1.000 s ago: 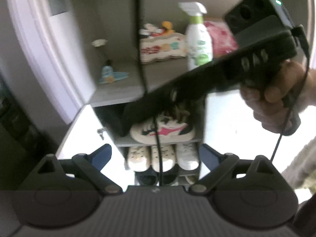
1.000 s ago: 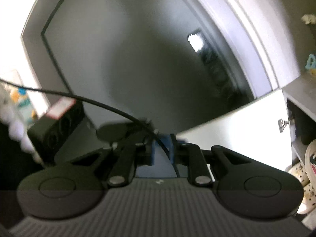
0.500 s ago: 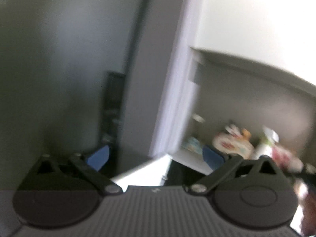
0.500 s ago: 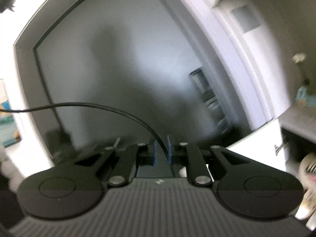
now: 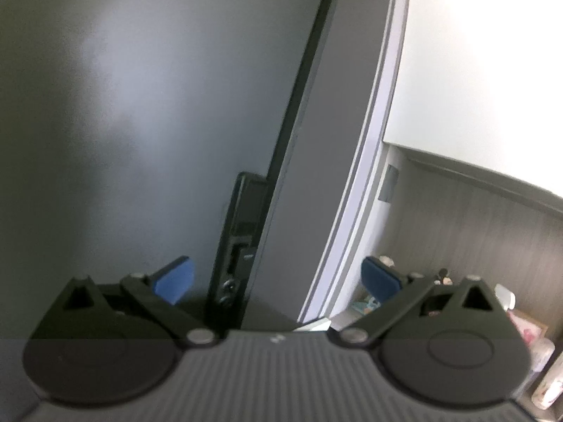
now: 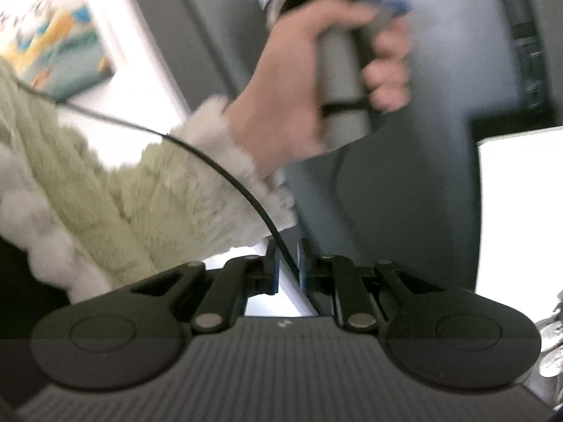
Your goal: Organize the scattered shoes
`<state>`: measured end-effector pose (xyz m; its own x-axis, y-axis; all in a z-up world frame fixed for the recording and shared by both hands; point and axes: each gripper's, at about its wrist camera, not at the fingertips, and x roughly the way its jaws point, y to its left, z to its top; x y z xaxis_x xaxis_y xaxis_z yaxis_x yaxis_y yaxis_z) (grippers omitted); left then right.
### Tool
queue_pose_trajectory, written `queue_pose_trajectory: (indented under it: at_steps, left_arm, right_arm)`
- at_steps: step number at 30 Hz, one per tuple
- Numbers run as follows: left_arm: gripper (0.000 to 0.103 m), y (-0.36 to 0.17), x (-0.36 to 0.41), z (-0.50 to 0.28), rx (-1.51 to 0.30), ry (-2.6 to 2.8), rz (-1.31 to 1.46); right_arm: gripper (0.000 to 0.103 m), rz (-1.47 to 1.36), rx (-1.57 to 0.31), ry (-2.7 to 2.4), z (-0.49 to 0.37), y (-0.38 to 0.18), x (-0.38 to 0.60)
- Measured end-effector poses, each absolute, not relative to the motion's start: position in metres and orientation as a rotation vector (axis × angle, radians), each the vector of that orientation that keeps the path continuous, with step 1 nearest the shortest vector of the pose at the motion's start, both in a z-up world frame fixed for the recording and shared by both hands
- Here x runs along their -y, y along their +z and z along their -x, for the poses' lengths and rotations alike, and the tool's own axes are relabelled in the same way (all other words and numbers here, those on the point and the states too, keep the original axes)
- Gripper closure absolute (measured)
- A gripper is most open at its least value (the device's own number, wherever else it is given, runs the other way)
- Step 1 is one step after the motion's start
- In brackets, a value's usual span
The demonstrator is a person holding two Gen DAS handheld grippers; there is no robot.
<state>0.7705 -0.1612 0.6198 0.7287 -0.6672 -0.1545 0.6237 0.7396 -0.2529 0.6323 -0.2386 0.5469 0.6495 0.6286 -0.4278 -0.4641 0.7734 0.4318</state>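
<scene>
No whole shoe shows in either view; the only likely trace of the shoes is a pale, blurred shape (image 6: 552,337) cut off at the lower right edge of the right wrist view, too unclear to name with certainty. The left tongs (image 5: 278,277) stand wide apart, their blue pads (image 5: 176,279) holding nothing, and they point at a dark grey door (image 5: 140,123) whose edge carries a black lock plate (image 5: 239,246). Right of the door runs a pale frame (image 5: 366,183), and beyond it a recess with a grey ribbed back wall (image 5: 475,232), where small blurred items (image 5: 527,330) sit at the lower right; what they are cannot be told. The right tongs (image 6: 288,267) are drawn nearly together, with a narrow gap between the pads, and a black cable (image 6: 218,172) runs down into that gap; whether the pads pinch it cannot be told. Ahead of them a hand (image 6: 292,95) grips the grey handle (image 6: 341,84) of the other gripper, coming out of a fluffy pale green sleeve (image 6: 133,190) with a white cuff. A colourful picture (image 6: 56,35) hangs on the white wall at upper left, and a bright white panel (image 6: 520,204) stands at the right.
</scene>
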Motion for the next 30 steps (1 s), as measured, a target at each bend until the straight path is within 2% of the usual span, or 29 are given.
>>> queue_pose_trajectory:
  at_steps: [4, 6, 12, 17, 24, 30]
  left_arm:
    - [0.000, 0.610, 0.142, -0.738, -0.255, -0.625, 0.177]
    - [0.000, 0.608, 0.135, -0.717, -0.255, -0.571, 0.187]
    - [0.000, 0.601, 0.122, -0.630, -0.240, -0.383, 0.177]
    - [0.000, 0.593, 0.113, -0.547, -0.241, -0.225, 0.136]
    - [0.000, 0.583, 0.078, -0.460, -0.276, -0.197, 0.102]
    - [0.000, 0.575, 0.048, -0.386, -0.306, -0.175, 0.073]
  right_arm:
    - [0.078, -0.301, -0.613, 0.631, -0.599, 0.544, 0.243]
    - [0.057, -0.316, -0.616, 0.629, -0.584, 0.541, 0.253]
    - [0.018, -0.300, -0.580, 0.662, -0.511, 0.539, 0.286]
    - [0.019, -0.328, -0.584, 0.736, -0.440, 0.529, 0.321]
    - [0.019, -0.386, -0.708, 0.727, -0.359, 0.505, 0.349]
    - [0.019, -0.389, -0.692, 0.460, -0.310, 0.493, 0.347]
